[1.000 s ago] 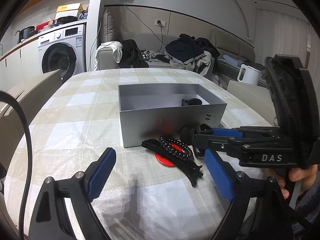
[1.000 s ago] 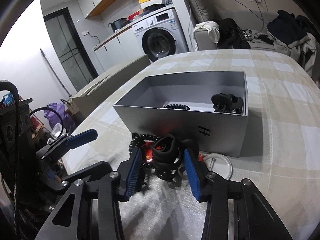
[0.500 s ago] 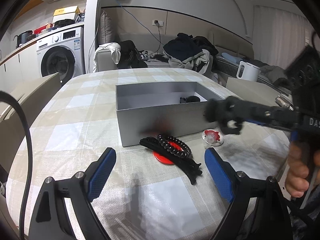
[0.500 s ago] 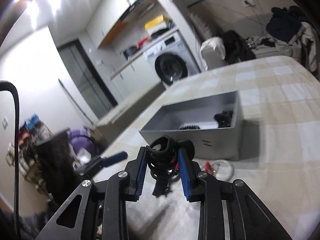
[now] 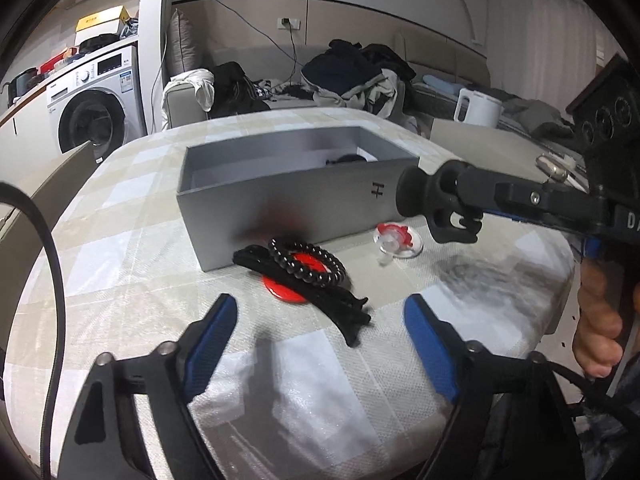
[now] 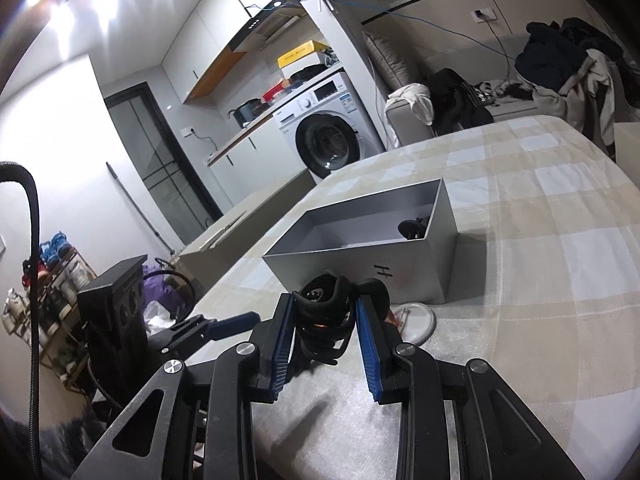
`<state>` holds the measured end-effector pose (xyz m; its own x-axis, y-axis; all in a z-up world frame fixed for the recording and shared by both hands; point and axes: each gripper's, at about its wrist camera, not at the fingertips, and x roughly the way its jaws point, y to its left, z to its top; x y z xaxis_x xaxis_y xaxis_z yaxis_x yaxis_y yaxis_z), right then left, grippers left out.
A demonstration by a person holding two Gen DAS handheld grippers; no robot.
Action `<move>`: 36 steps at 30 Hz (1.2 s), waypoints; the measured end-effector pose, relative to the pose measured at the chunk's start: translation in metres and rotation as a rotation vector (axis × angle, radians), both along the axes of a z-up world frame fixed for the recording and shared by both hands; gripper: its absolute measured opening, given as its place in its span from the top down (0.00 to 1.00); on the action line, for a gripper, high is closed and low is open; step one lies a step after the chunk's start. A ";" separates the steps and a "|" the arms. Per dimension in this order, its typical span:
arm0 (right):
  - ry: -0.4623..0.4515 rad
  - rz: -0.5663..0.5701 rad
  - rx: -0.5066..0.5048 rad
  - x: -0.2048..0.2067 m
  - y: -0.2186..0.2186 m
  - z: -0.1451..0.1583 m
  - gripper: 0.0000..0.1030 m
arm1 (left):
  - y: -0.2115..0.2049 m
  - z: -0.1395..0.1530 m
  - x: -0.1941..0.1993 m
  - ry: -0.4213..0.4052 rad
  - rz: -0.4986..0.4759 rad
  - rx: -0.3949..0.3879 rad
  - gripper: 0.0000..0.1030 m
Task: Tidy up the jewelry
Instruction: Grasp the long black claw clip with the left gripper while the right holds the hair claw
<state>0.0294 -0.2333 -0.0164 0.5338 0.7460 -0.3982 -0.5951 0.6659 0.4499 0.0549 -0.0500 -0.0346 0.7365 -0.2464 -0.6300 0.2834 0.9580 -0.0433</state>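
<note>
My right gripper (image 6: pixel 323 322) is shut on a black claw hair clip (image 6: pixel 326 320) and holds it above the table in front of the grey box (image 6: pixel 436 268). In the left wrist view the clip (image 5: pixel 434 204) hangs at the box's right front corner. The grey open box (image 5: pixel 304 204) holds a black hair piece (image 5: pixel 346 159) at its far right. A black bead bracelet (image 5: pixel 306 262) and a long black hair clip (image 5: pixel 312 292) lie on a red disc (image 5: pixel 284 288) before the box. My left gripper (image 5: pixel 320 340) is open and empty, near the table's front.
A small clear dish with a red item (image 5: pixel 398 240) sits right of the bracelet; it also shows in the right wrist view (image 6: pixel 416 320). A checked cloth (image 5: pixel 120 248) covers the table. A white kettle (image 5: pixel 478 110) and a sofa with clothes are beyond.
My right gripper closed on the claw clip beside the bracelet, lifted it off the table and carried it up to the right, toward the box's front corner. My left gripper stayed put.
</note>
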 end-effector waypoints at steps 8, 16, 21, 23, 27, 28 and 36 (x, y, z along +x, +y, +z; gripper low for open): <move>-0.020 0.003 -0.002 -0.006 0.000 0.005 0.71 | 0.000 -0.004 0.004 0.039 0.026 -0.008 0.35; -0.024 0.003 -0.001 -0.004 0.000 0.005 0.71 | -0.003 -0.008 0.006 0.059 0.034 0.005 0.51; -0.025 0.003 -0.003 -0.003 -0.001 0.004 0.71 | -0.003 -0.006 0.007 0.058 0.029 -0.006 0.67; -0.025 0.004 -0.003 -0.003 -0.001 0.005 0.71 | -0.002 -0.006 0.007 0.058 0.025 -0.009 0.79; -0.026 0.005 -0.002 -0.003 -0.001 0.005 0.71 | 0.001 -0.004 0.005 0.049 0.030 -0.018 0.80; -0.026 0.005 -0.002 -0.003 -0.001 0.004 0.71 | 0.001 -0.003 0.005 0.046 0.030 -0.020 0.80; -0.026 0.002 -0.004 -0.003 -0.001 0.004 0.71 | 0.003 0.002 -0.001 0.017 0.033 -0.024 0.81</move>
<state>0.0268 -0.2345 -0.0124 0.5427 0.7454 -0.3871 -0.6078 0.6666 0.4316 0.0542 -0.0471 -0.0321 0.7334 -0.2372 -0.6371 0.2507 0.9655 -0.0708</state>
